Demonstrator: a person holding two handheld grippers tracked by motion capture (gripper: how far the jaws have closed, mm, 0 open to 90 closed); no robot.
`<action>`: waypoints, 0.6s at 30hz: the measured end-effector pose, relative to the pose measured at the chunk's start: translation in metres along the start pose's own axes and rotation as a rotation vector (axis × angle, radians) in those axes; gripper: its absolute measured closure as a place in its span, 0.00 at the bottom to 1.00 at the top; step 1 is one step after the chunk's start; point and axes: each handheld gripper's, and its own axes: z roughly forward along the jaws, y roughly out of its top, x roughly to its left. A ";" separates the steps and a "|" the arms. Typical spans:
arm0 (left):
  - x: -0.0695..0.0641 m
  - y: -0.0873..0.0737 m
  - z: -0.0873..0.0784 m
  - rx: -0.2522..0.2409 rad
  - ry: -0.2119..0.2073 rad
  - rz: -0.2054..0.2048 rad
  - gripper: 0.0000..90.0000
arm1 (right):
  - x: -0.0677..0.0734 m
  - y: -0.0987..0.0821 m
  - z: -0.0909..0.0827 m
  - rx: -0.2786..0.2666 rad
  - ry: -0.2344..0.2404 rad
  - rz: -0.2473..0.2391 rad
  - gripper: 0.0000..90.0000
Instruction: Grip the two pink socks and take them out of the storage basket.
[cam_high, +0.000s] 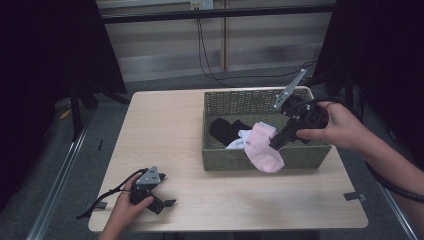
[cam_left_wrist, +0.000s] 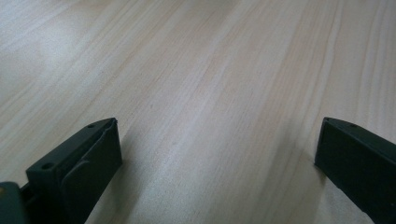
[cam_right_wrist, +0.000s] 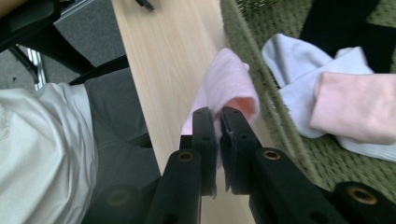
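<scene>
Right tongs clamp 1 pink sock over the basket rim; removal underway. Left tongs open, idle on the desk.

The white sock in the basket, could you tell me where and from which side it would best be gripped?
Grip the white sock at its free end toward the basket's middle, coming down from above. It lies flat, with a pink sock over its other end, so only that end is clear for the fingers.

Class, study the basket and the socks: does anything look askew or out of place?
Yes. One pink sock hangs over the near rim of the woven basket, half outside it and pinched in the right tool. The other socks lie inside the basket. Nothing looks spilled or damaged.
</scene>
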 end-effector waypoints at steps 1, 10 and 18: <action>0.000 0.000 0.000 0.000 0.000 0.001 0.00 | 0.001 0.000 0.003 0.002 0.004 -0.002 0.94; 0.000 0.000 0.000 0.000 0.001 0.001 0.00 | 0.000 -0.003 0.033 0.029 0.041 0.006 0.94; 0.000 0.000 0.000 -0.001 0.001 -0.001 0.00 | -0.004 -0.008 0.056 0.058 0.036 0.006 0.93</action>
